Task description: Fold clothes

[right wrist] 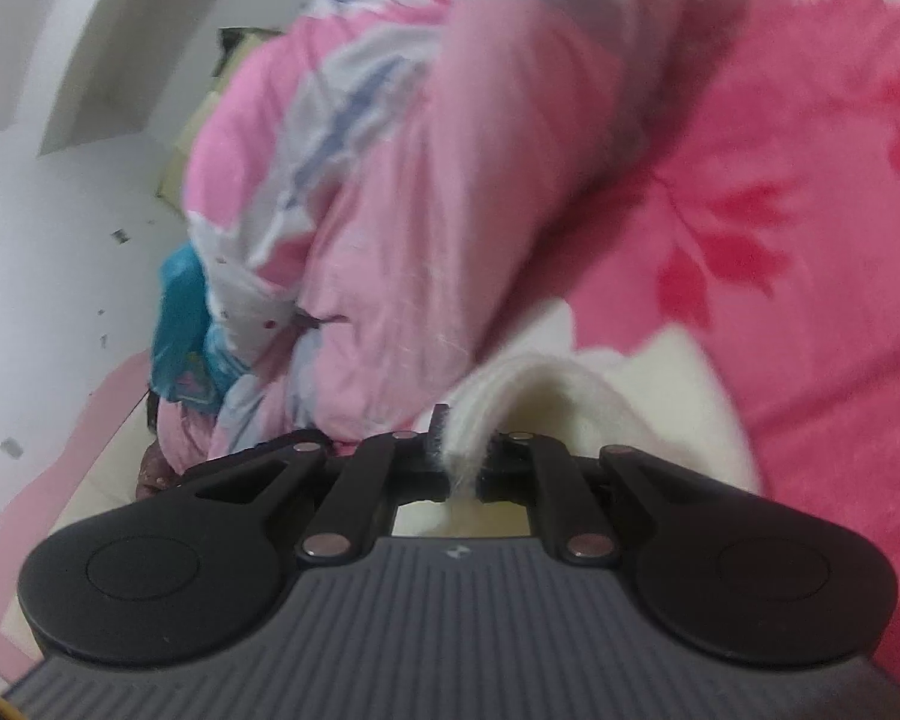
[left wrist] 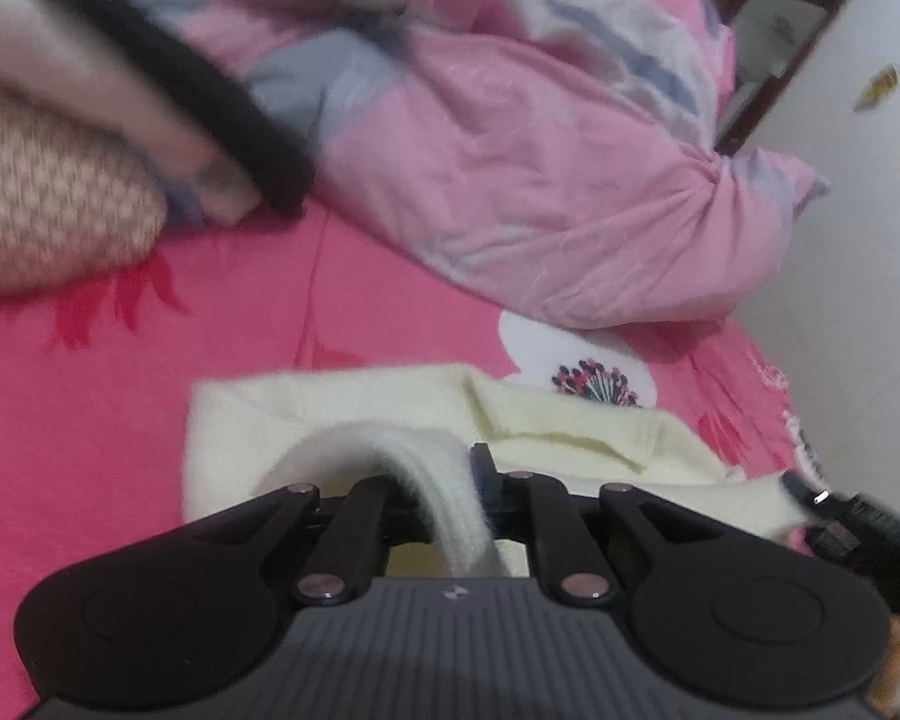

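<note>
Your left gripper (left wrist: 450, 483) is clamped on a fold of the cream knit garment (left wrist: 354, 414), which lies on the pink bedsheet (left wrist: 120, 420). Your right gripper (right wrist: 459, 450) pinches another edge of it, beside the pink quilt (right wrist: 402, 192).

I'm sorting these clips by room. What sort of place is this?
Most likely a bedroom: a pink flowered bed sheet spreads underneath, a rumpled pink quilt lies on it, and a cream knit garment is being folded there.

A fold of the cream sweater (left wrist: 354, 420) is pinched by the left gripper (left wrist: 450, 498); beyond the sweater, a pink quilt (left wrist: 540, 180) is heaped on the bed (left wrist: 120, 408).
</note>
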The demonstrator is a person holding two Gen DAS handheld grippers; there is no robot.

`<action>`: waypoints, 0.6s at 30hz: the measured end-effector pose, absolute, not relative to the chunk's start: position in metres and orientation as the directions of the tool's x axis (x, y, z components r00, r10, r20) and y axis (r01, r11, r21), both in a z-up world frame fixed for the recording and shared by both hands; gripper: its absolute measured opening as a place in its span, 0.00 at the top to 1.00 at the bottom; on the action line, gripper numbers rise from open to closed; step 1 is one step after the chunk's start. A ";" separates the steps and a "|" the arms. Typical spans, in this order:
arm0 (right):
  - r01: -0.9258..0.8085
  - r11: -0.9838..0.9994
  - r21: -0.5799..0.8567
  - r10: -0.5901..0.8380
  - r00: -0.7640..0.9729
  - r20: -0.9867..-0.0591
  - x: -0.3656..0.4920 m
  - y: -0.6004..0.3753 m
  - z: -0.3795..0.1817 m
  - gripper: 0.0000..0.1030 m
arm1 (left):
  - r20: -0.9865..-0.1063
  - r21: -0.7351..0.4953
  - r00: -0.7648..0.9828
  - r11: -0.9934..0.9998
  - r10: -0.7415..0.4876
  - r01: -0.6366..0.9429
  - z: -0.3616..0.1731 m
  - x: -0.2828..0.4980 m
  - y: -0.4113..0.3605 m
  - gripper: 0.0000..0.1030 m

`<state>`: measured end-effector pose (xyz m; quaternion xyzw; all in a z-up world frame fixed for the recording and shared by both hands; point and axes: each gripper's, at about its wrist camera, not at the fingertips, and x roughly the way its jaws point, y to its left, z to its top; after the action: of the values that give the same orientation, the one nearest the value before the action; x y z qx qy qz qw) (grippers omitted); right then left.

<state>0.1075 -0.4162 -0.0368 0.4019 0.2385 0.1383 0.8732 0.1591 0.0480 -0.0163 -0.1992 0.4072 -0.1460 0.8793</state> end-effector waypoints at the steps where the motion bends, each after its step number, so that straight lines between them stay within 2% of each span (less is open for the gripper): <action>1: -0.038 0.624 0.780 0.440 0.842 -0.311 0.110 -0.418 -0.042 0.95 | -0.651 -0.498 0.620 0.863 -0.438 0.087 -0.019 0.162 0.053 0.87; 6: 0.015 0.535 0.845 0.482 0.816 -0.319 0.125 -0.428 -0.065 0.91 | -0.569 -0.623 0.664 0.782 -0.484 0.036 -0.020 0.172 0.087 0.63; 10: 0.049 0.473 0.880 0.505 0.803 -0.316 0.133 -0.434 -0.076 0.89 | -0.510 -0.719 0.696 0.695 -0.507 -0.020 -0.024 0.179 0.114 0.62; 13: 0.042 0.421 0.906 0.523 0.805 -0.280 0.134 -0.438 -0.080 0.83 | -0.526 -0.714 0.694 0.699 -0.491 -0.046 -0.029 0.182 0.120 0.62; 16: 0.020 0.351 0.936 0.533 0.818 -0.217 0.135 -0.445 -0.082 0.70 | -0.532 -0.710 0.690 0.703 -0.490 -0.048 -0.033 0.179 0.122 0.62; 18: 0.005 0.324 0.946 0.533 0.825 -0.187 0.139 -0.450 -0.080 0.54 | -0.537 -0.701 0.686 0.712 -0.490 -0.040 -0.034 0.174 0.123 0.61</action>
<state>0.1387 -0.4497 -0.0797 0.5561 0.2417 0.1699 0.7768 0.1737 0.1226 -0.0341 -0.3555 0.3730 -0.1329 0.8467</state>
